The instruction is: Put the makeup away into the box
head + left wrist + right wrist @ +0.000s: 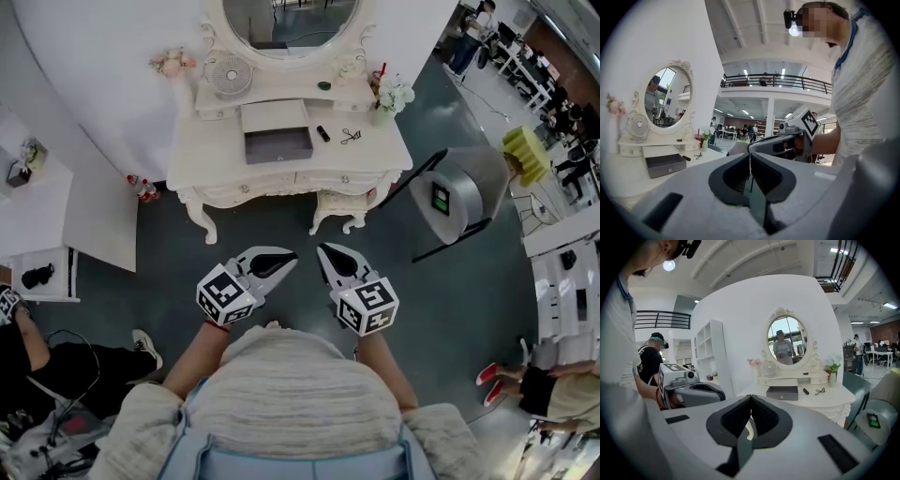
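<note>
**A:** Why are both grippers just parked in front of the chest?

**B:** Reads like a ready pose to me. The left gripper [291, 259] and right gripper [323, 251] sit side by side close to the body. Both have their jaws pinched together with nothing in them. Nobody's reaching yet, since the table is well out of range.

**A:** So where's the makeup?

**B:** Way ahead, on the white dressing table [375, 156]. A black tube [322, 133] lies just right of the grey box [278, 157]. A wiry thing [351, 136], maybe a lash curler, sits a bit further right. The box is open in the middle of the tabletop, facing up, so I'd guess stuff can drop straight in.

**A:** And the rest of the room?

**B:** There's dark floor [169, 272] between the person and the table, and a stool [339, 206] tucked underneath. A small fan [228, 77] and an oval mirror [291, 23] sit at the back against a white wall. Off to the right it's a big open hall with other people.
</note>
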A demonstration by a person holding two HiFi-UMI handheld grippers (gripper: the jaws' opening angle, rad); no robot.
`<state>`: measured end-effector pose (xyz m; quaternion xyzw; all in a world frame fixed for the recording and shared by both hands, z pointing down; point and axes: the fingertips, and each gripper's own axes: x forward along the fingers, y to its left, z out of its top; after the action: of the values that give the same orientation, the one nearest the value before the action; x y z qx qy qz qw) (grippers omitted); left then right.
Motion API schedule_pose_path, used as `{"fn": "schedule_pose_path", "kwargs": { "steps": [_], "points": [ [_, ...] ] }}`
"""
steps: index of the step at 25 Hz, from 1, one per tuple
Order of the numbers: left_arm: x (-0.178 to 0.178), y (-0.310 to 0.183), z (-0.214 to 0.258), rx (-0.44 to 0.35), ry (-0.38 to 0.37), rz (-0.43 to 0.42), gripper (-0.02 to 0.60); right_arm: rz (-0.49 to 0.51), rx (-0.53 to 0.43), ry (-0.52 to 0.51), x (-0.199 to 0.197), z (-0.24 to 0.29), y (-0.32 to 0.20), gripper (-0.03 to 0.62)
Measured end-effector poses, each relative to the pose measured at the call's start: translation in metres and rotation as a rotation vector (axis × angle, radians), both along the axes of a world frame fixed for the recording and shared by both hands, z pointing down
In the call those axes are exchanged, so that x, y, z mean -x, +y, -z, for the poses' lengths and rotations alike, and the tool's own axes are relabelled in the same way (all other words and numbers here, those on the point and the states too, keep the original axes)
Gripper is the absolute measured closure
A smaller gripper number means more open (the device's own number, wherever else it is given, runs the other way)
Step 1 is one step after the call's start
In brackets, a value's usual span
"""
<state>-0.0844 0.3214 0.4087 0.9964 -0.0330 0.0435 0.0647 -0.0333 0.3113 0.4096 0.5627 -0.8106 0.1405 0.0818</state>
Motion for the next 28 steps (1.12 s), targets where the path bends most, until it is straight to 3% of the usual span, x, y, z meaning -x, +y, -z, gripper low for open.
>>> {"fn": "schedule_pose_path", "kwargs": {
  "steps": [12,28],
  "points": [
    [0.013,-0.03,-0.004,0.017,0.005,0.007,0.566,0.026,0.002,0.0,0.019,0.0,-0.031,0.585],
    [-0.032,-0.118,-0.016,0.047,-0.019,0.062,0.566,0.102,0.035,-0.023,-0.022,-0.017,-0.123,0.583]
  ]
}}
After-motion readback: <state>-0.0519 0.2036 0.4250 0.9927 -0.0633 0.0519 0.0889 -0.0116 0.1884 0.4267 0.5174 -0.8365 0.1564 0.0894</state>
